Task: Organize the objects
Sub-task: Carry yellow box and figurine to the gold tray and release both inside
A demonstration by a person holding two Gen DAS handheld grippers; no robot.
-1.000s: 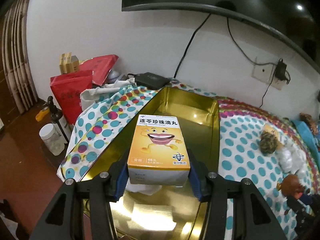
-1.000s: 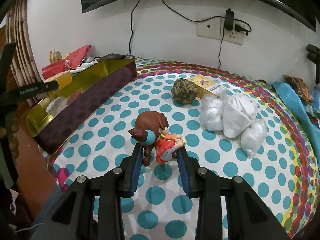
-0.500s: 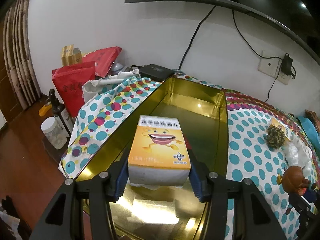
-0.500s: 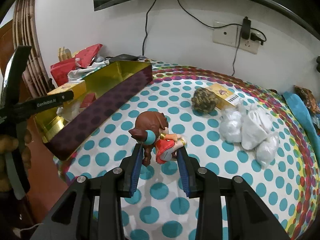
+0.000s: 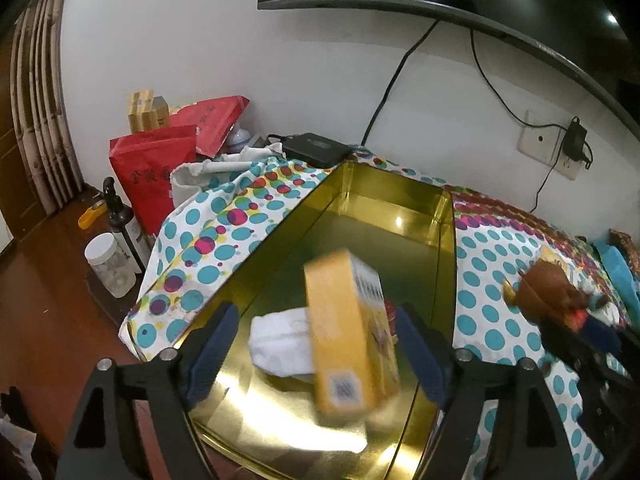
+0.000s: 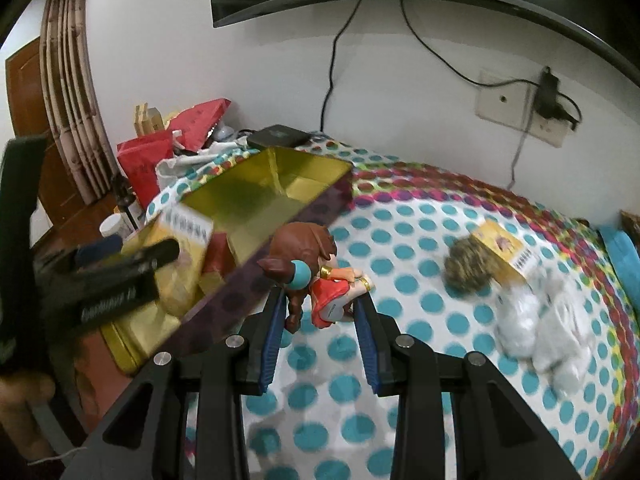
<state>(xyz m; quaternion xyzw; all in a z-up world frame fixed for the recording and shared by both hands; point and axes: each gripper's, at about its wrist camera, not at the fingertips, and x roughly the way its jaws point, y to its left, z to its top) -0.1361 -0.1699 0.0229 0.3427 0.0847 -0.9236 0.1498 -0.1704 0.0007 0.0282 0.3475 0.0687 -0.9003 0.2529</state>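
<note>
My left gripper [image 5: 316,344] is open over the near end of the gold tin [image 5: 446,216]. The yellow medicine box [image 5: 348,332] is loose between the jaws, tilted and blurred, above a white packet [image 5: 280,340] in the tin. My right gripper [image 6: 320,328] is shut on a brown-haired doll in a red dress [image 6: 316,276] and holds it beside the tin's dark outer wall [image 6: 256,280]. The doll also shows at the right of the left wrist view [image 5: 548,292]. The left gripper [image 6: 120,276] and the box [image 6: 184,256] show in the right wrist view.
On the polka-dot cloth [image 6: 420,304] lie a brown fuzzy ball [image 6: 468,272], another yellow box [image 6: 508,252] and white bags [image 6: 540,328]. Red bags [image 5: 156,172], a black box [image 5: 316,148], a bottle [image 5: 120,220] and a jar [image 5: 108,264] stand left of the tin.
My left gripper has opened and let go of the yellow box, which is tipping down into the tin. My right gripper has carried the doll left, up to the tin's side.
</note>
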